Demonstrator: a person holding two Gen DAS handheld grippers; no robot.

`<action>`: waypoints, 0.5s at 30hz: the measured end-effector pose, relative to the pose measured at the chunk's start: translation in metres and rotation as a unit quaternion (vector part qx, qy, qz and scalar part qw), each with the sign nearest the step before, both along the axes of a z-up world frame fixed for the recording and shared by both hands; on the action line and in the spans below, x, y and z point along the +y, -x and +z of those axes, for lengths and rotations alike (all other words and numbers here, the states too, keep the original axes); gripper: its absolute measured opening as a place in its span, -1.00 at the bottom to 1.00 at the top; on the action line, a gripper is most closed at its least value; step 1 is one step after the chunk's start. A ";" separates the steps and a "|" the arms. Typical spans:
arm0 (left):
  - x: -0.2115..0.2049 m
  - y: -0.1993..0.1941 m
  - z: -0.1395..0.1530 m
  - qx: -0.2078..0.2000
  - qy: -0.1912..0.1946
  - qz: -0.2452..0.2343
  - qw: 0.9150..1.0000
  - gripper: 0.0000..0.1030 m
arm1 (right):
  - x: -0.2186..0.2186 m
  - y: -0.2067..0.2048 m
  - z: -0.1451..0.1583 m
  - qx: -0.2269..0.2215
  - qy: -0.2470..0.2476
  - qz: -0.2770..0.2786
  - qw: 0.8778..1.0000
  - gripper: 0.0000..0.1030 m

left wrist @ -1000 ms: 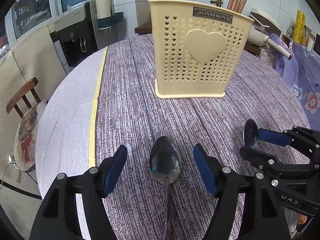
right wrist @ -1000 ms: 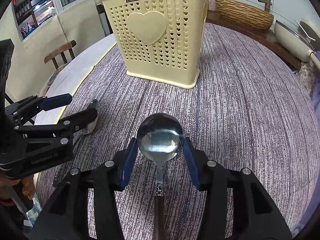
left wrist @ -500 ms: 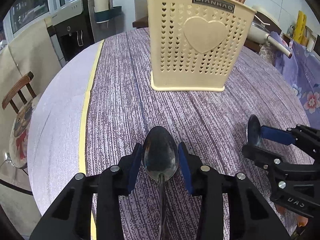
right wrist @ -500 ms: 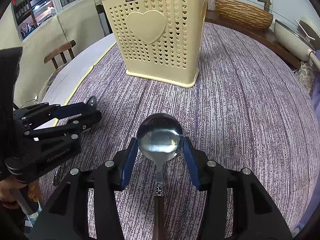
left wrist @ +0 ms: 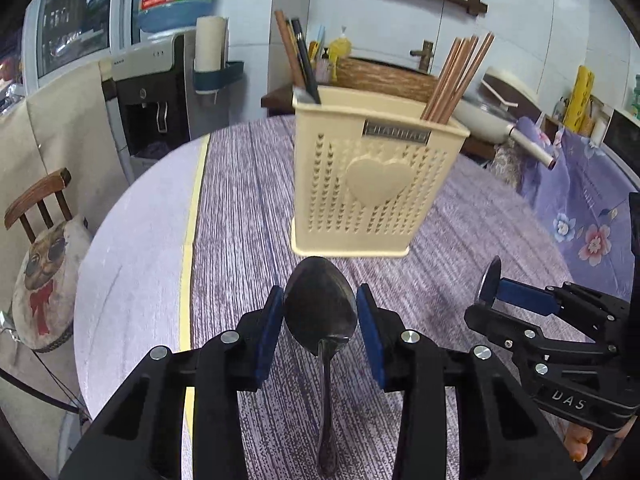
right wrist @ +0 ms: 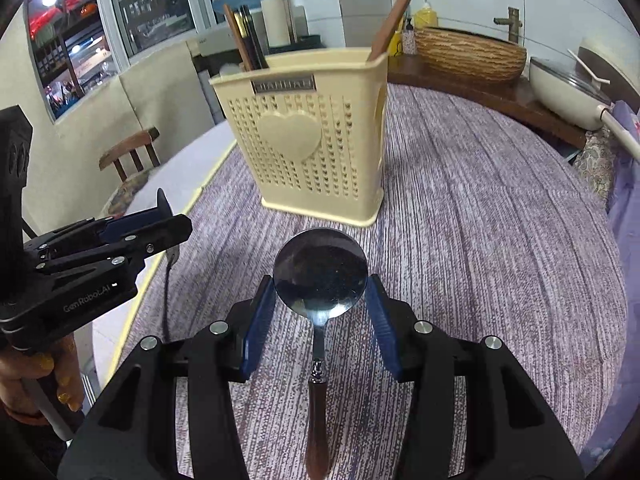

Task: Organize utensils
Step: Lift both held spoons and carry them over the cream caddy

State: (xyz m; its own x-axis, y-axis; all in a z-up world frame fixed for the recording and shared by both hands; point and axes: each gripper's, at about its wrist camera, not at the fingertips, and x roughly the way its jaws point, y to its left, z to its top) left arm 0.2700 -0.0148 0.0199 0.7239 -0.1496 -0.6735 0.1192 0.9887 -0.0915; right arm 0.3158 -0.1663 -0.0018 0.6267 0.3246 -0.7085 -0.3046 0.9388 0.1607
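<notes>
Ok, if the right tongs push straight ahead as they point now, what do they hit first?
Most likely the cream utensil basket: its heart-patterned front stands directly ahead of the right tongs, which grip a round spoon. Only bare tablecloth shows between, though depth is hard to judge.

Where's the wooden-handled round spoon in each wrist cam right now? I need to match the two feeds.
Left wrist view: far right, the round spoon shows edge-on, clamped in the right gripper.
Right wrist view: centre, round spoon bowl up between the right gripper pads, brown handle running down toward the camera.
Shared landmark: the cream heart-front utensil holder standing on the purple table beyond both grippers.
</notes>
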 end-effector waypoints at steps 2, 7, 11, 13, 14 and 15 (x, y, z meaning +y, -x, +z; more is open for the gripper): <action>0.000 0.003 0.007 -0.010 0.006 0.000 1.000 -0.27 | -0.002 0.005 0.010 -0.010 -0.005 -0.001 1.000 -0.08; -0.001 0.007 0.019 -0.031 0.014 -0.004 0.999 -0.27 | -0.005 0.018 0.030 -0.031 -0.013 -0.003 0.999 -0.08; -0.001 0.011 0.024 -0.038 0.018 -0.002 0.999 -0.27 | -0.004 0.022 0.038 -0.038 -0.011 -0.003 0.999 -0.08; -0.001 0.012 0.026 -0.041 0.016 -0.004 0.999 -0.27 | -0.004 0.026 0.042 -0.043 -0.012 -0.004 0.999 -0.08; -0.002 0.013 0.026 -0.043 0.014 -0.005 0.999 -0.27 | -0.004 0.027 0.043 -0.044 -0.012 -0.003 0.999 -0.08; -0.002 0.014 0.026 -0.044 0.014 -0.006 0.999 -0.27 | -0.003 0.027 0.044 -0.045 -0.009 -0.001 0.999 -0.08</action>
State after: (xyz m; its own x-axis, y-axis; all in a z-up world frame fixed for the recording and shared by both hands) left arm 0.2558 -0.0167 0.0461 0.7787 -0.1755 -0.6023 0.1394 0.9845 -0.1067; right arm 0.2886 -0.1694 0.0420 0.6887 0.3356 -0.6427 -0.3165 0.9367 0.1500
